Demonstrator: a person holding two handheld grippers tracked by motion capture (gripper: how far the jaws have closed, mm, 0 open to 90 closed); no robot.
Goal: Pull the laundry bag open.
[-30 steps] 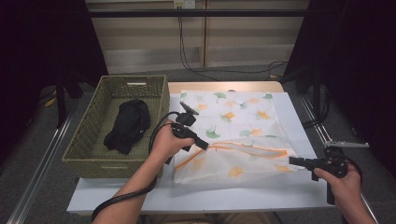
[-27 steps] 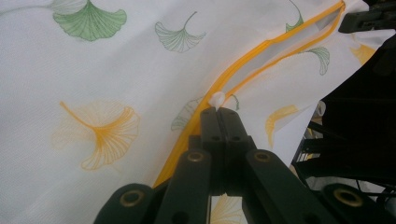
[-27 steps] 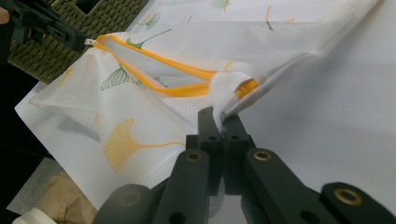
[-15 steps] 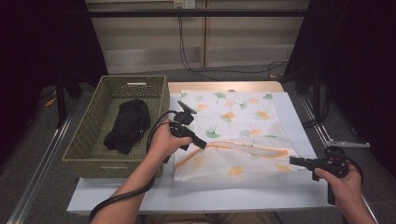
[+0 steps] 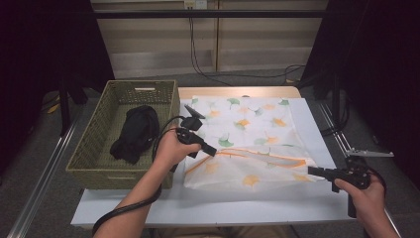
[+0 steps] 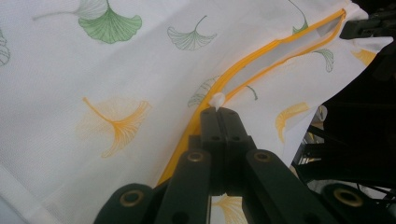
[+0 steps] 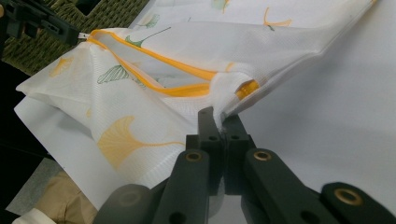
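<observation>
Barely shifted since a second ago. Left claw (image 6: 218, 111) clamped on white zipper pull (image 6: 217, 99) of mesh bag (image 5: 247, 144); right claw (image 7: 219, 122) pinching bag's opposite corner, bag stretched between both over table (image 5: 208, 203).

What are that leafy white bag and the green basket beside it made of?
The bag looks like thin white mesh fabric, matte: a fine woven grid shows up close, it creases softly, and an orange zipper edges its opening. The basket looks like woven wicker or plastic imitation; interlaced olive strands show, but which one is unclear.
</observation>
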